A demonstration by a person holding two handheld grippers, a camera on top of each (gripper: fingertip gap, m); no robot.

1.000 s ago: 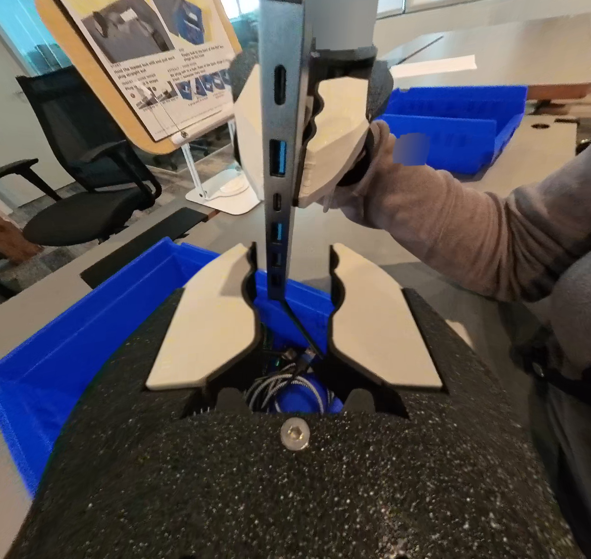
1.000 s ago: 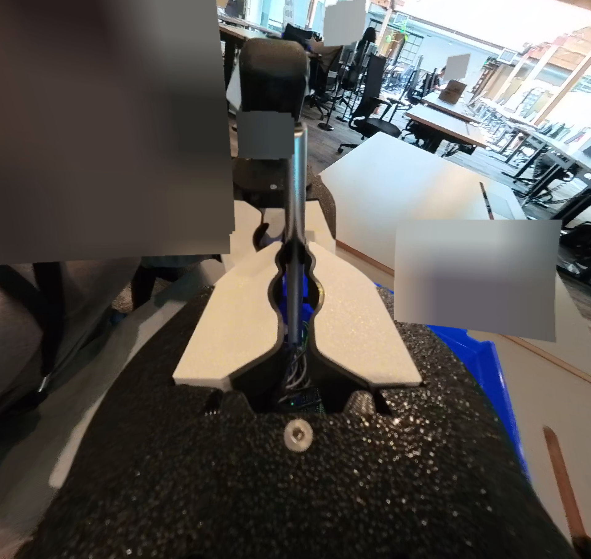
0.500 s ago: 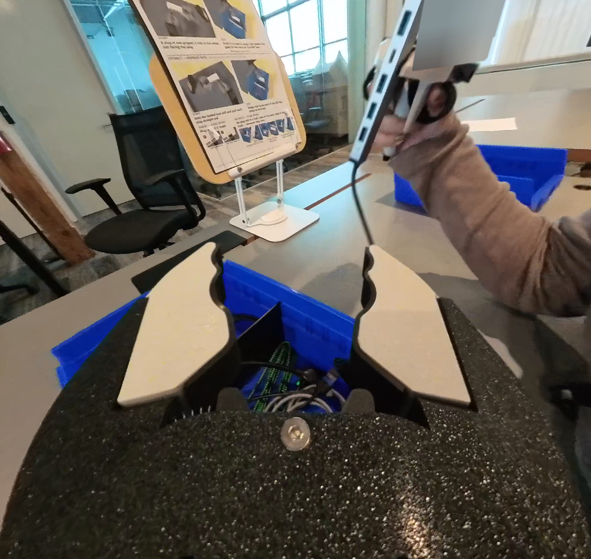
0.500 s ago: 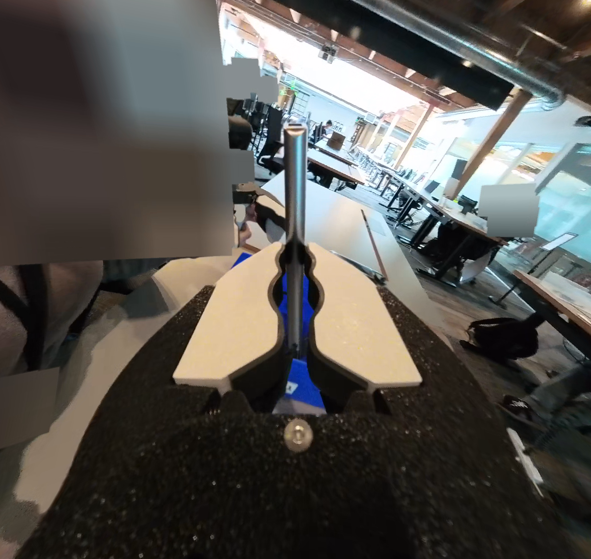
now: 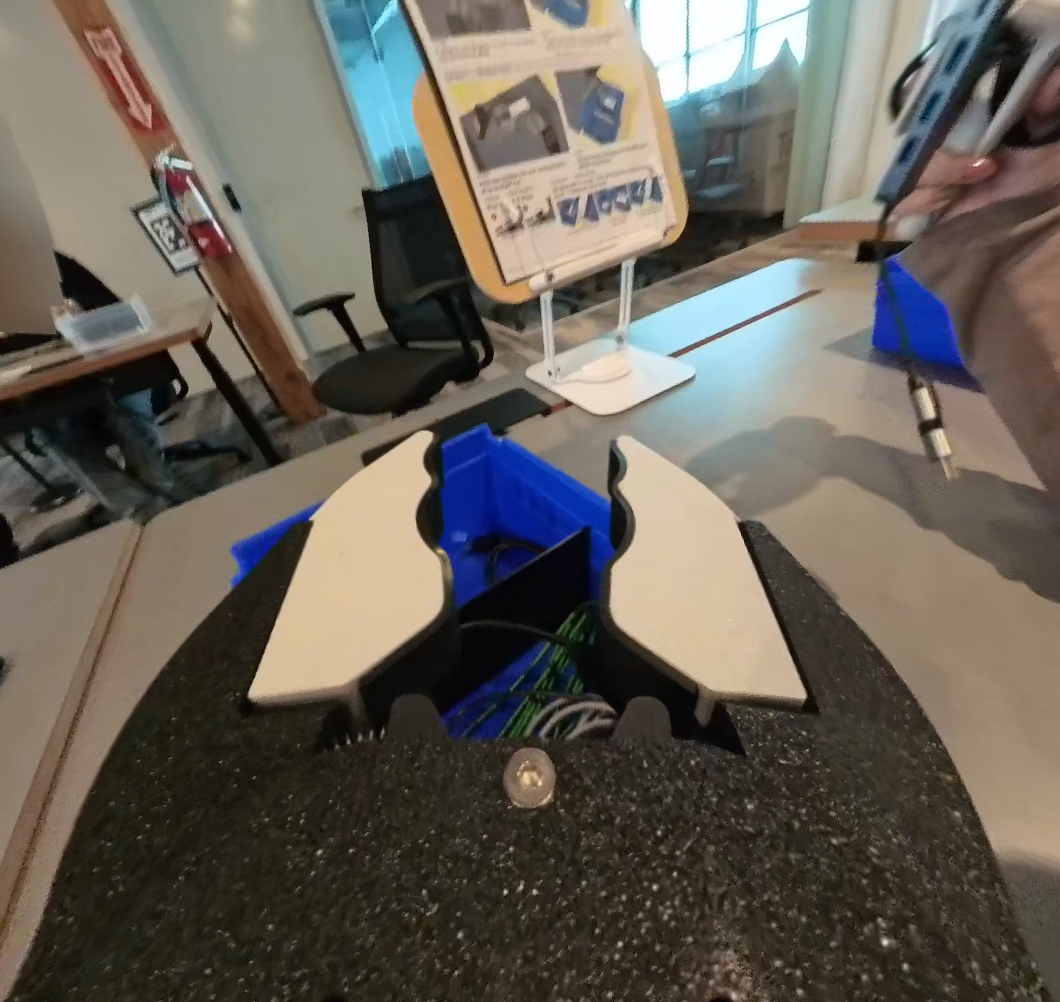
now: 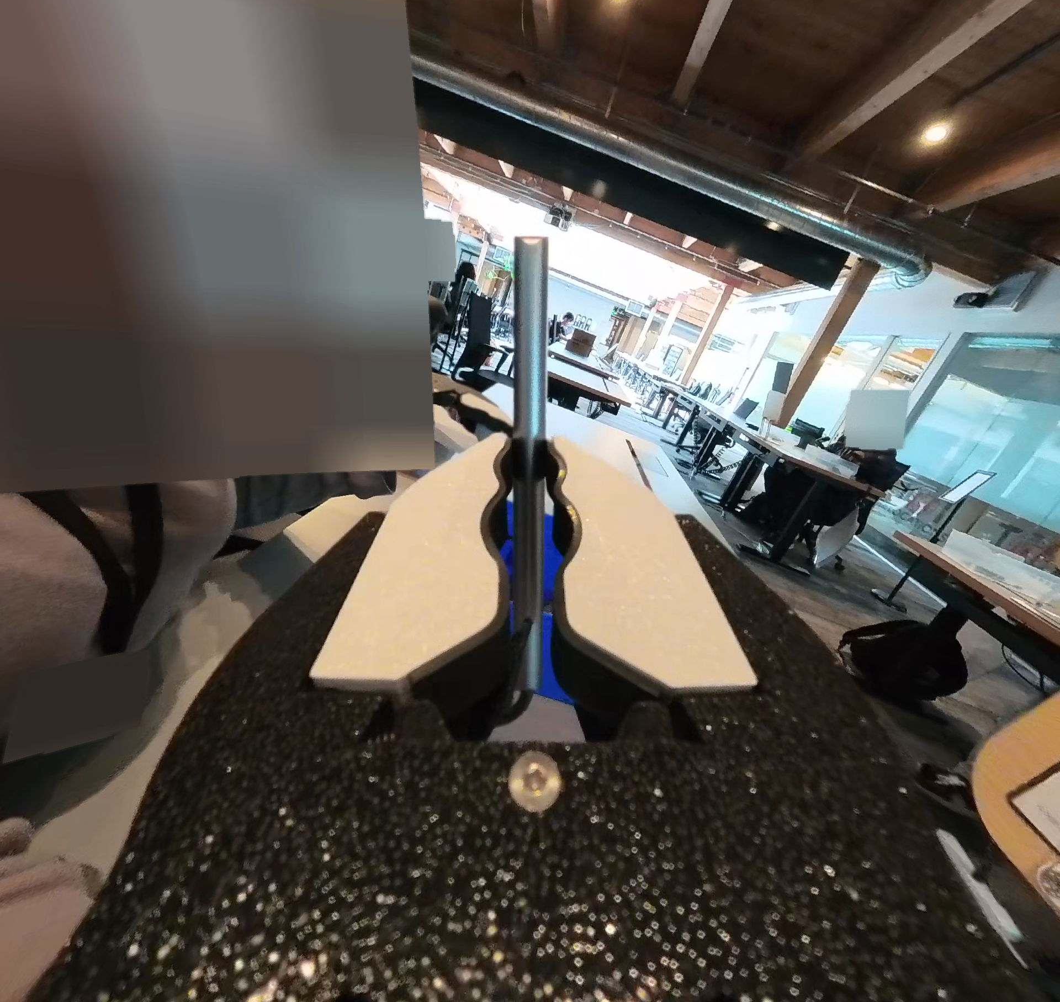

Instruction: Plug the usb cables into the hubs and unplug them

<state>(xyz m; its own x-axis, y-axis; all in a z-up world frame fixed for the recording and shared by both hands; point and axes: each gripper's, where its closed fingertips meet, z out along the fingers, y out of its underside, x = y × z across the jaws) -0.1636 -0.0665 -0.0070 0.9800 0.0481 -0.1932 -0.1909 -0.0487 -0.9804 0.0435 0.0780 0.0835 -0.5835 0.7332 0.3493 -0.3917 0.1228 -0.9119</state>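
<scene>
Two grippers, one hub, two blue bins in view, one instruction board, several loose cables. Left gripper [image 5: 525, 507] released, fingers spread wide with nothing between them, hovering over a blue bin [image 5: 519, 492] that sits directly under and ahead of its tips. One black divider [image 5: 530, 593] splits that bin; green-striped and white braided cables [image 5: 559, 693] lie in the near compartment just below the claw, one thin black cable loops in the far one. Right gripper [image 6: 530, 458] clenched on the hub [image 6: 529, 355], a slim grey bar seen edge-on, standing upright out past the fingertips. From the left wrist view the same hub [image 5: 952, 62] sits high and far right of the left claw, tilted, port row facing the camera, blurred; exact port count cannot be told. One black lead hangs from its lower end down to a silver plug [image 5: 932, 429], dangling free above the grey table [image 5: 745, 401]. Second blue bin [image 5: 912, 315] well right of the claw, behind that lead. Instruction board on white stand [image 5: 550, 114] ahead of the claw, across the table. Versus a second ago: hub was right between the left fingers, close up; now it is lifted away up-right and well apart, left fingers spread wider, and the right view has tilted up toward the ceiling.
</scene>
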